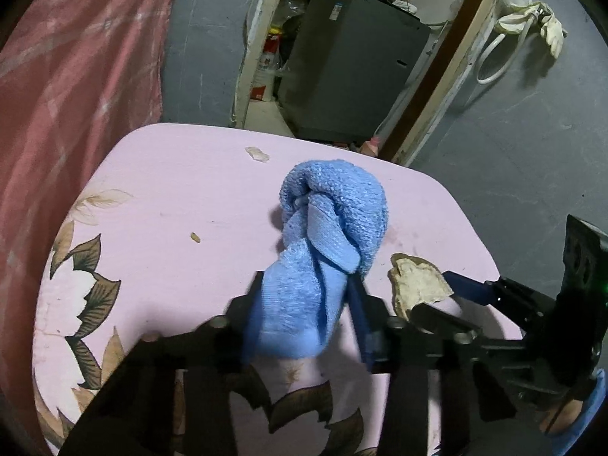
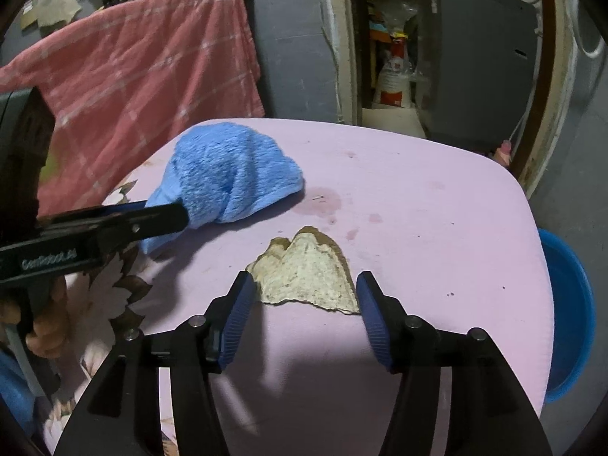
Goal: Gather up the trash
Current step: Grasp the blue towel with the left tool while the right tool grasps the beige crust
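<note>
A blue terry cloth lies bunched on the pink table. My left gripper is shut on its near end, and the cloth bulges out between the two fingers. In the right wrist view one left finger shows against the cloth. A flat beige scrap of trash lies on the table right of the cloth. My right gripper stands open astride the scrap's near edge, one blue pad on each side. The scrap and right gripper also show in the left wrist view.
Two small crumbs lie on the table's far left part. Reddish stains mark the top beyond the scrap. A blue basin sits below the table's right edge. A red plaid blanket hangs at the left.
</note>
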